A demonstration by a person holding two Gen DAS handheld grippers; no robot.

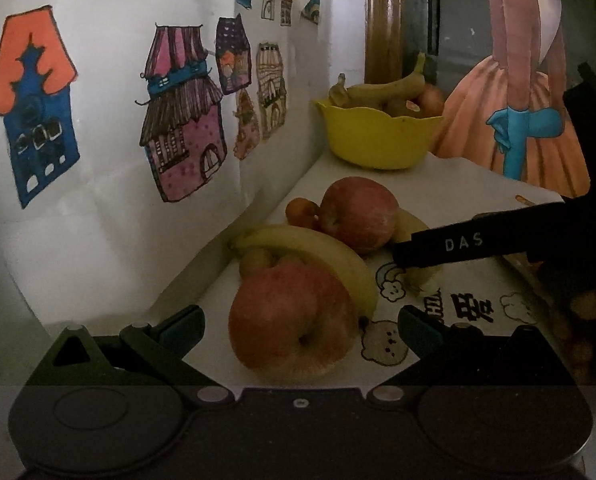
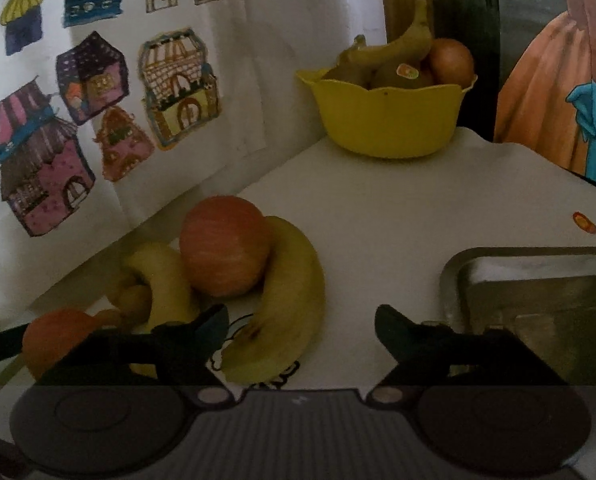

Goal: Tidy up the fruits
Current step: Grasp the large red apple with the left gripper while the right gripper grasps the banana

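**Fruit loose on the table, both grippers open**

The table carries a yellow bowl of fruit at the back; near the wall lie two bananas and apples; the left gripper spreads around the near apple; the right gripper gapes over a banana.

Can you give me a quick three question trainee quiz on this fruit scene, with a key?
1. True or false: the yellow plastic bowl already holds fruit.
2. Which fruit lies between the open fingers of the left gripper? A) red apple nearest the camera B) small orange fruit C) kiwi
3. Fill in: the right gripper is open over a yellow ____.

Key: 1 true; 2 A; 3 banana.
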